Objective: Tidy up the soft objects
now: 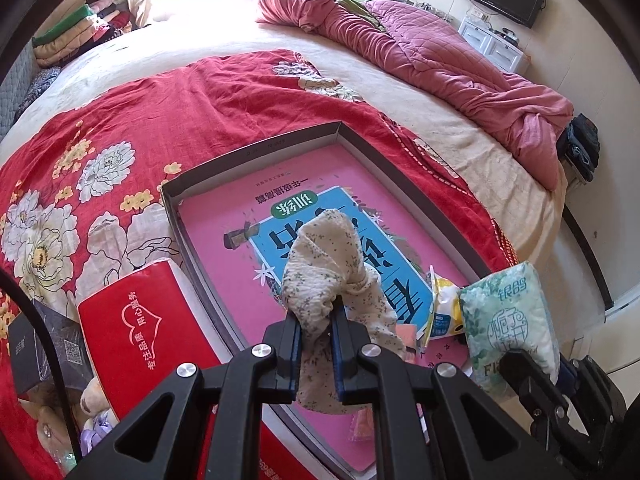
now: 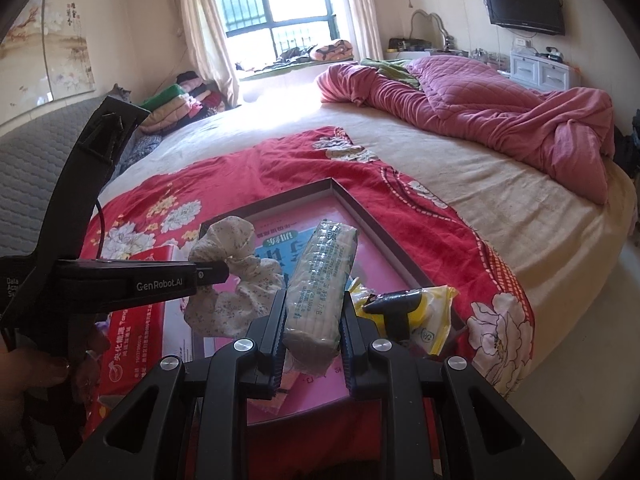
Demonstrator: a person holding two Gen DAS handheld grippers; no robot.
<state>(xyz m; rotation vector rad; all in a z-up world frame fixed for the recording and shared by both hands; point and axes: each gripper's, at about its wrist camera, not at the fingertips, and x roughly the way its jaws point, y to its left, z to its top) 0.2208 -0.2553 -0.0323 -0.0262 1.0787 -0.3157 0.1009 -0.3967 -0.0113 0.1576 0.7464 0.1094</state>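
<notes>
My left gripper (image 1: 316, 320) pinches a cream cloth scrunchie with tiny flowers (image 1: 332, 264). The scrunchie sits right between my 2 left fingers (image 1: 290, 344) and puffs out above and below them. It hangs in the air over the shallow grey cardboard box (image 1: 256, 148).

My right gripper (image 2: 314, 312) squeezes a soft pack of tissues in pale green plastic wrap (image 2: 320, 280). The pack stands between my 2 right fingers (image 2: 276, 320) and leans away from me, with its far end over the box. From the left wrist view the same tissue pack (image 1: 508, 316) sits just to the right of the scrunchie, close but not touching.

Inside the box lies a pink book with a blue picture (image 1: 248, 236). A small yellow and white packet (image 1: 444, 308) rests in the near right part of the box, just beside the tissue pack.

A red tissue box with white writing (image 1: 144, 320) lies just outside the box on its left side. All of it sits on a red bed cover with big white flowers (image 1: 100, 152). A crumpled pink quilt (image 2: 500, 112) lies far back on the bed.
</notes>
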